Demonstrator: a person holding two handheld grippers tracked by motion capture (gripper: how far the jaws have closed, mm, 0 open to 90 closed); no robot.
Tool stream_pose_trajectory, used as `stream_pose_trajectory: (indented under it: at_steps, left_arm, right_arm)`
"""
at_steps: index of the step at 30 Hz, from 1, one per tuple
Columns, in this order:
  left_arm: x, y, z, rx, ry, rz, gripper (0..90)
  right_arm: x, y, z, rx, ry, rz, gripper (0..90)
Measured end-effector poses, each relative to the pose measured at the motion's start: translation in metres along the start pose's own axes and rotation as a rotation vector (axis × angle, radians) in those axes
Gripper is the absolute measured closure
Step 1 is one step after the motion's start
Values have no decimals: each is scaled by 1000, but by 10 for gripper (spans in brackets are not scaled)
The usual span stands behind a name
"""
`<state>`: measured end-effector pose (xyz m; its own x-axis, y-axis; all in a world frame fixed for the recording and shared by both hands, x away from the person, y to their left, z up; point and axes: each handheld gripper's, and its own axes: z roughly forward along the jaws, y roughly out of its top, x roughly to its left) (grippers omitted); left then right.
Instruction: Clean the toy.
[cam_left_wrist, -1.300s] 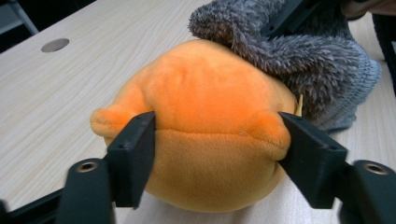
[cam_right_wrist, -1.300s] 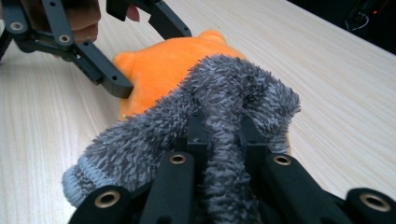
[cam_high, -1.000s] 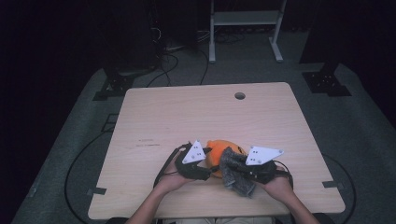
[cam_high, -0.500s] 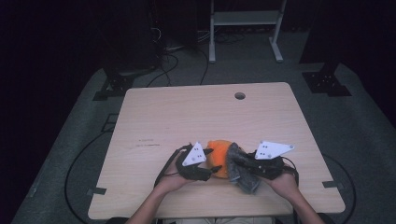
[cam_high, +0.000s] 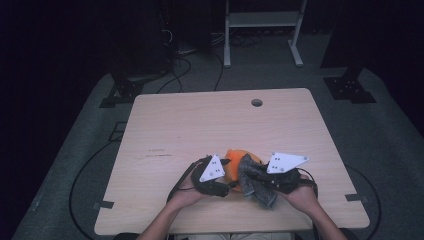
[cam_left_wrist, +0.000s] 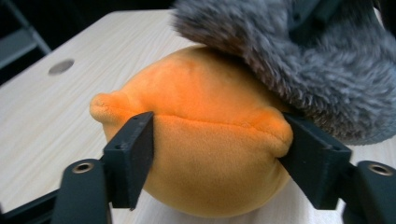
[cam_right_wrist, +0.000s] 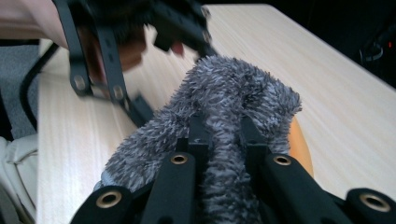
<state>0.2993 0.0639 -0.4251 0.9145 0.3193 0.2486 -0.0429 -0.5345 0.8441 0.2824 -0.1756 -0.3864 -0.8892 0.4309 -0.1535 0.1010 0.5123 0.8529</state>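
An orange plush toy sits on the table near its front edge. My left gripper comes at it from the left, and its two pads touch the toy on either side. Those jaws have just been opening, with the toy still between them. My right gripper is shut on a grey furry cloth, pinched tight between its jaws. The cloth drapes over the toy's right shoulder. The cloth hides most of the toy, leaving an orange edge.
The light wooden table has a round cable hole near its far edge. A white metal stand and floor cables lie beyond the table. Both hands work close to the front edge.
The right gripper and its grey cloth have shifted only slightly against the orange toy. The left hand has stayed in place.
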Motion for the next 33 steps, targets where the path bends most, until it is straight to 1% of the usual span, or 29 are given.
stream_pose_trajectory:
  at_steps: [2,3,4,5,6,7,8,10,12,14,16,17,18,20,21,22,23,24,25,26,27,28,29,30,31,33]
  left_arm:
    - [-6,1,0,7,-6,57,320]
    - [-8,2,0,18,-4,76,321]
    - [-8,2,0,18,-4,76,322]
    - [-9,2,0,31,-1,90,322]
    - [-9,1,0,32,3,85,326]
    - [-8,0,0,28,3,77,326]
    - [-7,0,0,31,1,76,326]
    - [-6,0,0,29,-6,72,326]
    - [-6,-1,0,28,-10,75,327]
    - [-7,-1,0,31,-13,84,328]
    - [-7,-1,0,34,-15,90,331]
    - [-6,-1,0,35,-17,88,331]
    - [-6,-2,0,33,-18,78,332]
    - [-3,-4,-1,38,-23,64,331]
    - [-2,-5,-1,36,-23,54,331]
    - [-2,-5,-1,36,-23,54,330]
    - [1,-9,-2,38,-22,38,328]
    - [1,-9,-2,38,-22,38,322]
    - [3,-11,-4,40,-33,27,309]
    - [3,-11,-4,40,-33,27,284]
    - [5,-10,-6,14,-48,-11,253]
    - [5,-10,-6,14,-48,-11,234]
    - [6,-8,-9,-24,-54,-39,224]
    - [6,-8,-9,-24,-54,-39,222]
    - [5,-5,-11,-55,-34,-26,232]
    - [2,-2,-12,-83,-17,-21,279]
  right_arm:
    - [2,5,3,8,8,-21,791]
    - [3,5,6,23,7,-26,791]
    - [3,5,6,23,7,-26,791]
    - [2,3,8,31,11,-24,791]
    - [-4,-4,8,35,26,8,793]
    - [-8,-7,7,36,24,30,793]
    - [-12,-10,5,36,19,48,793]
    - [-19,-14,1,37,-1,68,793]
    - [-22,-15,-3,23,-2,92,793]
    - [-22,-14,-4,-6,12,98,793]
    - [-21,-12,-3,-27,37,109,793]
    - [-20,-11,-2,-22,38,104,793]
    - [-19,-12,0,-10,34,95,793]
    - [-21,-14,2,5,26,96,793]
    - [-24,-17,2,12,22,107,792]
    - [-27,-19,1,21,16,117,792]
    - [-30,-22,1,29,7,128,791]
    - [-31,-25,1,29,3,141,791]
    - [-32,-28,2,27,9,151,791]
    - [-32,-30,3,25,10,152,791]
    - [-30,-30,4,26,4,149,791]
    - [-29,-29,5,31,-3,138,791]
    - [-27,-27,5,31,-9,127,791]
    - [-27,-27,5,31,-9,127,791]
    - [-24,-26,6,25,-2,116,790]
    - [-20,-24,9,20,14,106,789]
